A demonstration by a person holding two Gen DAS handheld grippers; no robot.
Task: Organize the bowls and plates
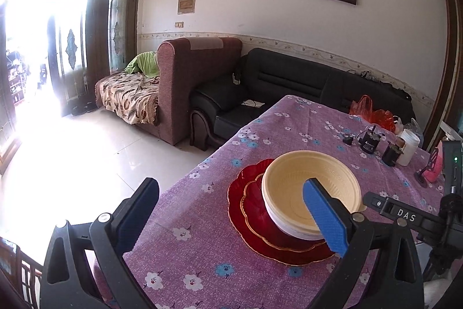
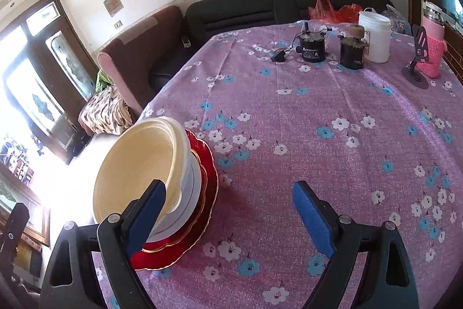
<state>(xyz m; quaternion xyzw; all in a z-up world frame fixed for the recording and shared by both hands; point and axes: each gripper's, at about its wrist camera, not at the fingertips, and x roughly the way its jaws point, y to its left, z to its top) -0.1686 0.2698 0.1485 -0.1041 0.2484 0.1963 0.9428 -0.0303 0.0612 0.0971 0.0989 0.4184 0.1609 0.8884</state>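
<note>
On the purple flowered table (image 1: 202, 259) stands one stack: a large red plate (image 1: 240, 210), a smaller gold-rimmed red plate (image 1: 256, 207), a white bowl (image 1: 279, 220) and a cream bowl (image 1: 306, 173) on top. My left gripper (image 1: 231, 207) is open just before the stack; its right fingertip (image 1: 324, 210) overlaps the cream bowl's near rim, and contact cannot be told. In the right wrist view the cream bowl (image 2: 136, 158), white bowl (image 2: 192, 181) and red plate (image 2: 173, 251) sit at the left. My right gripper (image 2: 231, 210) is open over bare tablecloth, its left fingertip (image 2: 150, 207) in front of the bowls.
At the far right of the table (image 2: 318, 120) stand two black jars (image 2: 312, 48), a white tub (image 2: 374, 36), a pink-sleeved bottle (image 2: 432, 54), a phone stand (image 2: 416, 74) and a red bag (image 2: 332, 9). The table's left edge drops to tiled floor; sofas (image 1: 289, 80) lie beyond.
</note>
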